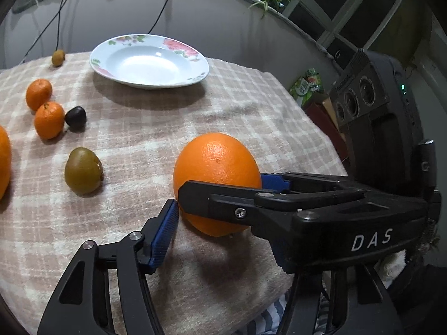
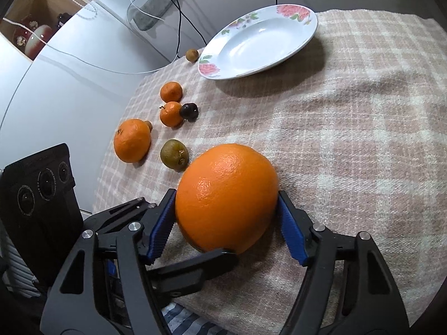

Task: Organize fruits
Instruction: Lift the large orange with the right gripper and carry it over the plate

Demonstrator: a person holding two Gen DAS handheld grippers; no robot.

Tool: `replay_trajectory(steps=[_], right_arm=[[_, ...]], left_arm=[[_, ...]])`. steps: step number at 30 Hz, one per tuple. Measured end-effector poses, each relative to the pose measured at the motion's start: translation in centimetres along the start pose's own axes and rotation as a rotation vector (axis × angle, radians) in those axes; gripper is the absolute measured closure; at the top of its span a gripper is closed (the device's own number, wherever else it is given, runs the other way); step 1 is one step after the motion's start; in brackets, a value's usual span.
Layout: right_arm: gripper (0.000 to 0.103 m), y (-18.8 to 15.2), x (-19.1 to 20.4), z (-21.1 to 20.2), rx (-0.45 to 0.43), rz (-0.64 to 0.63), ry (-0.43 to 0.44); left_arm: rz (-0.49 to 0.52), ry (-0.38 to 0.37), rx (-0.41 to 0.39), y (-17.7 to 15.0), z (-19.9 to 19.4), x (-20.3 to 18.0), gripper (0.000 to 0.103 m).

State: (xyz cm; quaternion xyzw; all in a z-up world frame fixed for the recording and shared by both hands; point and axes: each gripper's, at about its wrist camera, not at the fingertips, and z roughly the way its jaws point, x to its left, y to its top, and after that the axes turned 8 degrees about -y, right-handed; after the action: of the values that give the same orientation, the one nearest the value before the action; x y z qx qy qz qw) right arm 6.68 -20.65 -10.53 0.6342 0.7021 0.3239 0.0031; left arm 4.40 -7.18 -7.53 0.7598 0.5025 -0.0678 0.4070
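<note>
Judging by the bare plate (image 2: 293, 36) at the far side, you have nearly all the sorting left. Your right gripper (image 2: 226, 220) has its jaws clamped on the big orange (image 2: 226, 198), near the cloth's (image 2: 349, 139) near edge. Your left gripper (image 1: 178, 209) touches that orange with one pad; whether its jaws are apart, I cannot tell. Mandarins (image 2: 171, 92), a kiwi (image 2: 174, 155) and a dark fruit (image 2: 189, 110) wait at left.

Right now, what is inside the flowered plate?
Nothing shows in the flowered plate: its white bowl is bare in both views. The large orange sits between the right gripper's jaws; other fruits lie on the cloth.
</note>
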Motion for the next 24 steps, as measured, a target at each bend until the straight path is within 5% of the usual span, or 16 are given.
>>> replay_trajectory(steps=[11,24], right_arm=[[0.032,1.0,0.0,-0.8,-0.021,0.011,0.001],[0.032,6.2,1.4,-1.9,-0.084,-0.072,-0.035]], left_arm=[[0.024,0.001,-0.027,1.5,-0.5,-0.4,0.043],[0.088,0.041,-0.088,6.4,-0.8,0.0,0.042]])
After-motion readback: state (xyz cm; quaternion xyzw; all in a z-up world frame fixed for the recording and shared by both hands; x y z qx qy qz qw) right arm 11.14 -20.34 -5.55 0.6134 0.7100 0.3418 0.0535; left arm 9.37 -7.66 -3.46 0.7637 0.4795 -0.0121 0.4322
